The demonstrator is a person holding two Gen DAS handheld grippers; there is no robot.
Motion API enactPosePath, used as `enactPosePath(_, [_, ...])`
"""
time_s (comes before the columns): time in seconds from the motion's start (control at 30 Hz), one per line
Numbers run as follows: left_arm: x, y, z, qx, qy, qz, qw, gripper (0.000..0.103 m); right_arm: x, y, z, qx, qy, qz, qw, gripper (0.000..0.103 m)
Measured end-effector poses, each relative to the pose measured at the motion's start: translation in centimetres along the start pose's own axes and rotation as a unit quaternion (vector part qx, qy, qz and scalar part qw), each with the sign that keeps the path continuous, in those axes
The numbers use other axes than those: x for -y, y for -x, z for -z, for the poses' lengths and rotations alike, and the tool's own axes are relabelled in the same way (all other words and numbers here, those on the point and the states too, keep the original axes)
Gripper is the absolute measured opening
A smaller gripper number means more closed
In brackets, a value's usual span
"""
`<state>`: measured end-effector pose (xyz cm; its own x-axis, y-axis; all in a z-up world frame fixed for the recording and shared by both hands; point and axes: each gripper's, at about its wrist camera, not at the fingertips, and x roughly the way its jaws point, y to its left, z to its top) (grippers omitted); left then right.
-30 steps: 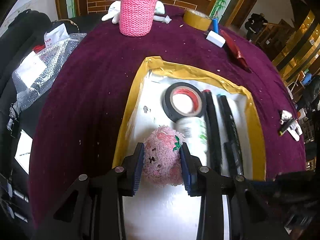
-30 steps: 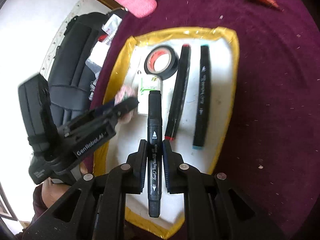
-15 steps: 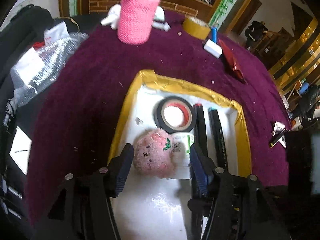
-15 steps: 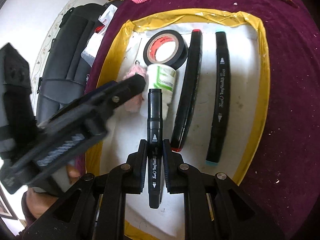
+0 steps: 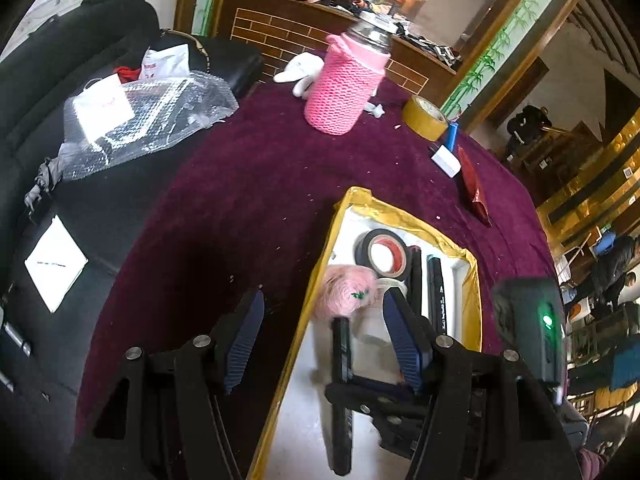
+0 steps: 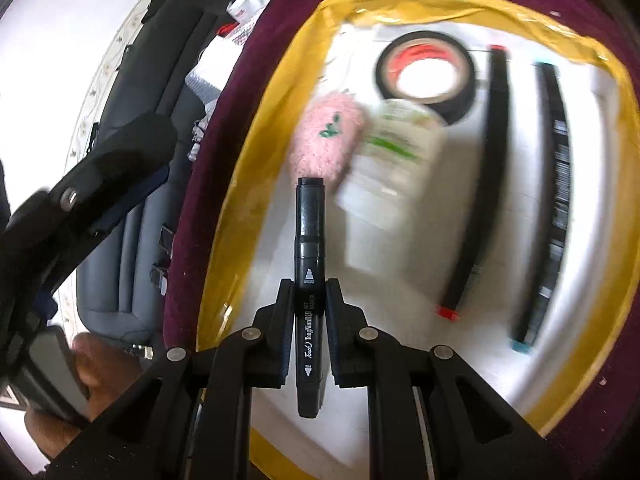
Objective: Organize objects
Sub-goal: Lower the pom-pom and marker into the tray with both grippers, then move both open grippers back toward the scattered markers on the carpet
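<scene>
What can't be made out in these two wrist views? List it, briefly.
- Label on the white bottle: right wrist view, motion blur smears the print.
- Lower end of the black marker held by the right claw: left wrist view, the claw's frame covers it.
- Base of the white bottle: left wrist view, the pink fluffy ball and the left claw's pad hide it.

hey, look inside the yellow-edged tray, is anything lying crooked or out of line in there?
Yes. The white bottle lies on its side at a slant, wedged between the pink plush ball and the tape roll, while the two markers beside it lie roughly parallel in the tray. Nothing looks spilled, though the view is blurred.
</scene>
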<state>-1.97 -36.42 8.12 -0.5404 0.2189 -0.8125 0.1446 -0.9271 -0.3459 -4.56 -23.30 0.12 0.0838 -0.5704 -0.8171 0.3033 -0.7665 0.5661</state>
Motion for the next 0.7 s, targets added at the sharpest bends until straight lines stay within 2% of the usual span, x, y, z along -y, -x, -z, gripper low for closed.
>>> enactPosePath(0.1, [-0.3,0.3,0.6,-0.001,0.002,0.001,1.0,0.056,-0.7,-1.1,-0.6,-0.005,0.005,0.006,1.0,0.013])
enactPosePath(0.2, [-0.2,0.6,1.0,-0.002,0.001,-0.001,1.0,0.056,-0.5,-1.5,-0.6,-0.012,-0.003,-0.007,1.0,0.015])
enactPosePath(0.3, [-0.3,0.9,1.3,-0.002,0.003,-0.001,1.0,0.06,-0.7,-1.4,-0.5,-0.016,0.002,-0.005,1.0,0.016])
enactPosePath(0.33, [-0.3,1.0,1.4,-0.001,0.005,0.001,1.0,0.062,-0.8,-0.9,-0.2,-0.011,0.003,-0.003,1.0,0.022])
enactPosePath(0.43, [-0.3,1.0,1.4,-0.004,0.013,0.005,0.9999,0.062,-0.5,1.2,0.3,0.01,0.006,0.001,1.0,0.049])
enactPosePath(0.47, [-0.3,1.0,1.5,-0.005,0.015,0.006,0.9999,0.062,-0.4,1.8,0.4,0.017,0.004,0.001,1.0,0.053])
enactPosePath(0.53, [0.1,1.1,1.5,-0.001,0.014,0.012,0.9998,0.062,0.1,3.8,0.8,0.032,-0.001,0.005,0.999,0.053])
enactPosePath(0.7, [2.5,1.3,1.7,0.005,0.0,0.034,0.9994,0.062,3.3,9.2,2.3,0.093,-0.021,0.052,0.994,0.053])
